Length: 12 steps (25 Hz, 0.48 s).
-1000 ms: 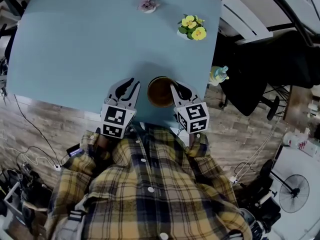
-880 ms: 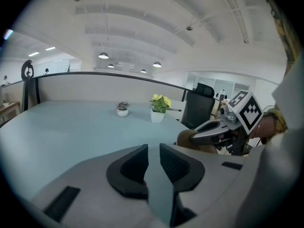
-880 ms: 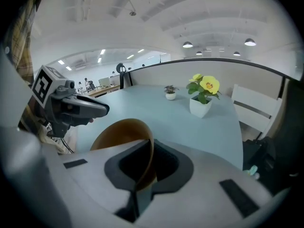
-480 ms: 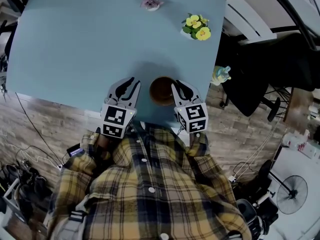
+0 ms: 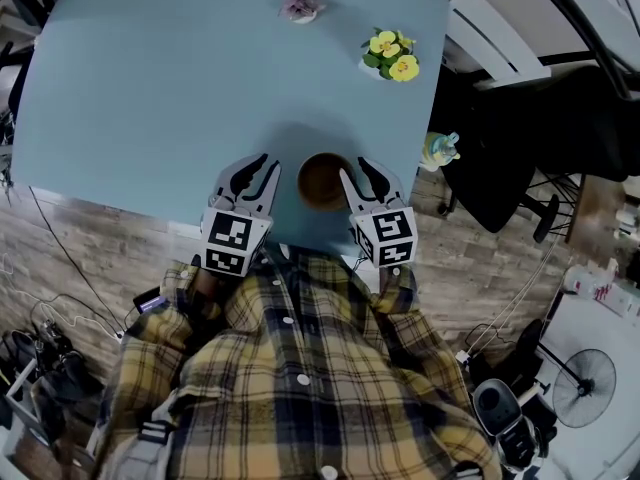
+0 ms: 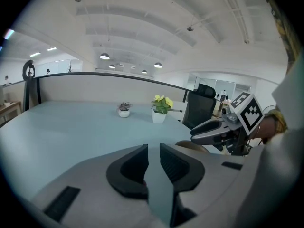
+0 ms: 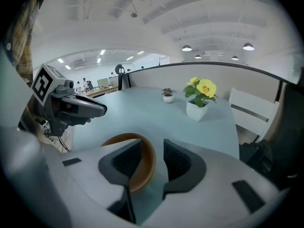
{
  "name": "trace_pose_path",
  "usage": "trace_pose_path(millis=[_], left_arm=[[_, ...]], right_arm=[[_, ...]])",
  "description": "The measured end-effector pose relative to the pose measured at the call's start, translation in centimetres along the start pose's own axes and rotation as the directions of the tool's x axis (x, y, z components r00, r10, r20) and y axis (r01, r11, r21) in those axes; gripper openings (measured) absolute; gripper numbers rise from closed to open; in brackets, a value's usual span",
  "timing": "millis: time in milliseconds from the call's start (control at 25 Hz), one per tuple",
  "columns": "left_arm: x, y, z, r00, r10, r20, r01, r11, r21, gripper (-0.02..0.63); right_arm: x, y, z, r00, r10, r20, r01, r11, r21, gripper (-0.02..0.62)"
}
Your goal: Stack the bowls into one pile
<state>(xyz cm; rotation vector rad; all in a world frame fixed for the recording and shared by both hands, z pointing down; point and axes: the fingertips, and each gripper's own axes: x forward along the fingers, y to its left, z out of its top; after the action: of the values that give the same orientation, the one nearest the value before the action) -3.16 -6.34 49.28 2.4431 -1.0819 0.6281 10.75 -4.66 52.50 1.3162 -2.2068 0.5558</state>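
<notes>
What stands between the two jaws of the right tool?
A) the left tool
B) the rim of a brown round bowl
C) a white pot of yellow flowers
B: the right tool, whose jaws have just been opening, straddles the rim of the brown round bowl in the right gripper view.

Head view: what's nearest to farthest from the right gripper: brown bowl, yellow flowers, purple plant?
1. Brown bowl: rim between the jaws of the right gripper, which have just been opening.
2. Yellow flowers: right side.
3. Purple plant: far edge.
</notes>
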Motion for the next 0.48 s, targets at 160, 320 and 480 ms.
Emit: trace_pose_path(millis=[160, 320, 480], left_arm=[[-0.2, 0.1, 0.6, 1.000, 0.003, 0.016, -0.003, 1.000, 0.006, 0.067], [-0.6, 0.0, 1.9, 0.999, 0.002, 0.046, -0.003, 1.000, 0.021, 0.067], [-1.2, -0.1, 3.8, 0.995, 0.003, 0.099, -0.008, 0.999, 0.042, 0.069]], right_arm=[[-0.7, -0.5, 1.3, 0.999, -0.024, 0.037, 0.024, 1.000, 0.005, 0.149], [-1.8, -1.1, 3.5, 0.994, -0.039, 0.102, 0.036, 0.999, 0.025, 0.152], [-3.6, -1.3, 5.9, 0.983, -0.059, 0.173, 0.056, 0.998, 0.022, 0.152]])
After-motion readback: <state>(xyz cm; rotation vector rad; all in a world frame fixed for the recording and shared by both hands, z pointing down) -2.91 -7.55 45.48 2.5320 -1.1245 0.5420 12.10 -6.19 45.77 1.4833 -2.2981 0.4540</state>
